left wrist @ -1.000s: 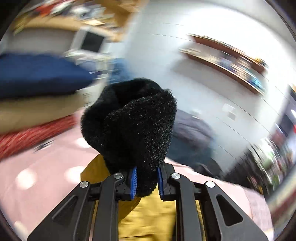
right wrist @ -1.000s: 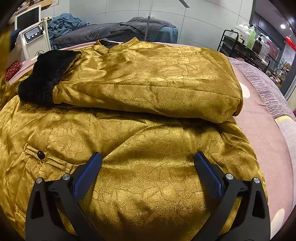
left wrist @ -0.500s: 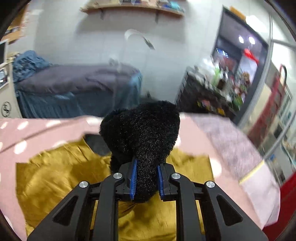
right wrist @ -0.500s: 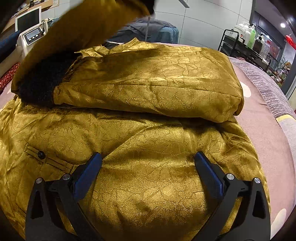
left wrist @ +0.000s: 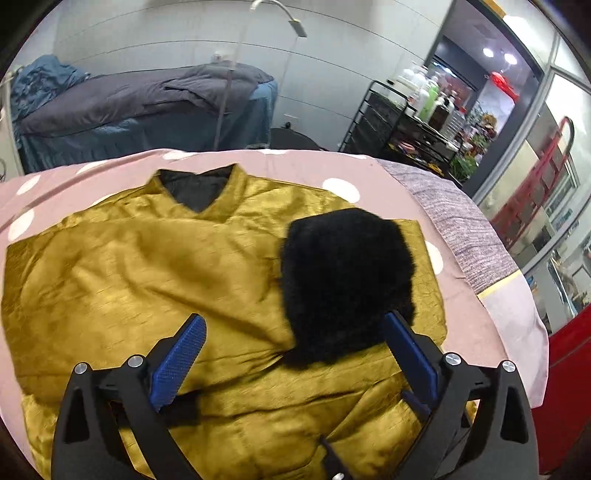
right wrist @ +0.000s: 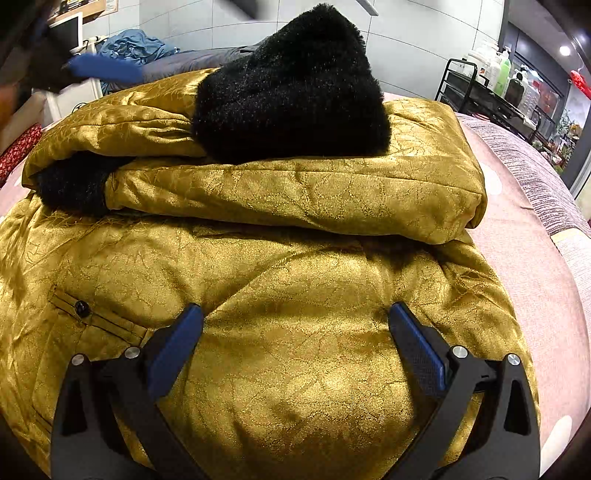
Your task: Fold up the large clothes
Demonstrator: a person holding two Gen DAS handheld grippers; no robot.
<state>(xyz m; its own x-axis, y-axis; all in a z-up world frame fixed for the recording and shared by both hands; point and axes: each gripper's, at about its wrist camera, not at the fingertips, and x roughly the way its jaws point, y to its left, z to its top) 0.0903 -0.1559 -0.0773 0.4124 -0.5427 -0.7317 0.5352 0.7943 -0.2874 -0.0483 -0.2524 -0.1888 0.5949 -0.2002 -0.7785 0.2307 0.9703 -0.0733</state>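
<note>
A large gold jacket (left wrist: 155,280) with black fur cuffs lies on a pink dotted bed (left wrist: 491,317). Both sleeves are folded across its chest. The upper sleeve's black fur cuff (left wrist: 343,280) rests on the jacket, also seen in the right wrist view (right wrist: 291,92). The other cuff (right wrist: 74,184) pokes out below it at the left. My left gripper (left wrist: 295,354) is open above the jacket, its right finger beside the cuff. My right gripper (right wrist: 295,339) is open, low over the jacket's lower part (right wrist: 295,314), empty.
A second bed with grey and blue covers (left wrist: 140,107) stands behind. A black rack with bottles (left wrist: 417,122) is at the back right. A striped blanket (left wrist: 458,229) lies on the bed's right side. A machine with a screen (right wrist: 70,29) stands at the left.
My left gripper carried the fur cuff across the jacket, laid the sleeve over the first folded sleeve and opened, letting go. My right gripper stayed in place, open.
</note>
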